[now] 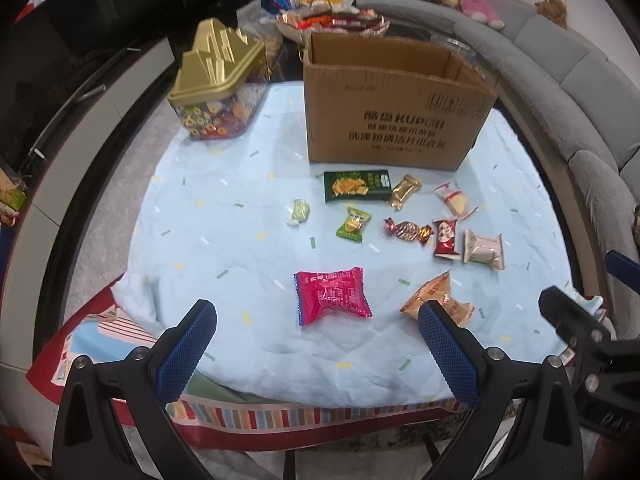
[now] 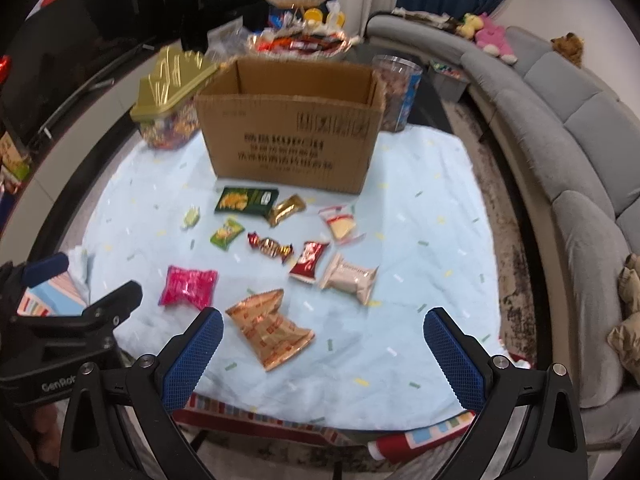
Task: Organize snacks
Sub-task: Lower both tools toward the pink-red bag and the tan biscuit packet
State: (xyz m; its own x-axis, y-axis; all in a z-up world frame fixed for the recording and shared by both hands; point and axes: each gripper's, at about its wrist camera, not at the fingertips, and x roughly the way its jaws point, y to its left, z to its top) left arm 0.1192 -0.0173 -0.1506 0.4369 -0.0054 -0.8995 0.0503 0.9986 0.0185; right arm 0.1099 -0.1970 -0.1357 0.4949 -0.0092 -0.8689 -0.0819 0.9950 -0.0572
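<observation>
Pale blue cloth with small confetti marks covers a low table, with a grey curved sofa to the right. At the far side of the cloth stands an open cardboard box, brown with dark printing on its front. Left of it sits a clear candy jar with a gold lid shaped like a peak.

Loose snacks lie scattered on the cloth in front of the box: a dark green cracker pack, a gold wrapper just beside it, a small green packet, a twisted red candy, a red sachet, and a beige pack. Nearer the viewer lie a bright pink packet and a crumpled orange packet.

Both tools hover at the near edge of the table, touching nothing. The left gripper has its blue-padded fingers spread wide apart and empty, in line with the pink packet. The right gripper is likewise spread wide and empty, with the orange packet lying just ahead between its fingers.
</observation>
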